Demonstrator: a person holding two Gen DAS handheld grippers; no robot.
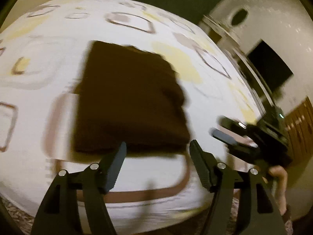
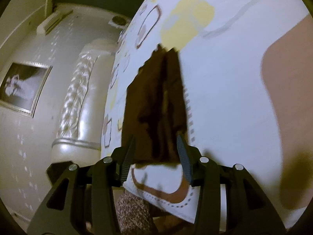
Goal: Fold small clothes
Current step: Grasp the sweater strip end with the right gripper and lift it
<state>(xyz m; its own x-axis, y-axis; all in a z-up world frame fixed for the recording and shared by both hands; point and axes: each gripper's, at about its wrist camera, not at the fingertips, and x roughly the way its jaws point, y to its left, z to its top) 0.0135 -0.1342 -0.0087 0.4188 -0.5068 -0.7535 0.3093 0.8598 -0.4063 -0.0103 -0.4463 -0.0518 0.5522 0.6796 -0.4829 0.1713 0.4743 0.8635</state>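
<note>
A dark brown garment lies folded into a rough rectangle on the white patterned bedspread. My left gripper is open, and its fingertips hover just short of the garment's near edge with nothing pressed between them. My right gripper shows in the left wrist view to the right of the garment, over the bedspread and apart from the cloth. In the right wrist view the garment stretches away lengthwise beyond the right gripper, which is open, with its pads clear of the cloth.
The bed's near edge drops to a speckled carpet. A pearly headboard and a framed picture stand on the left in the right wrist view. A dark screen hangs on the wall. A hand holds the right gripper.
</note>
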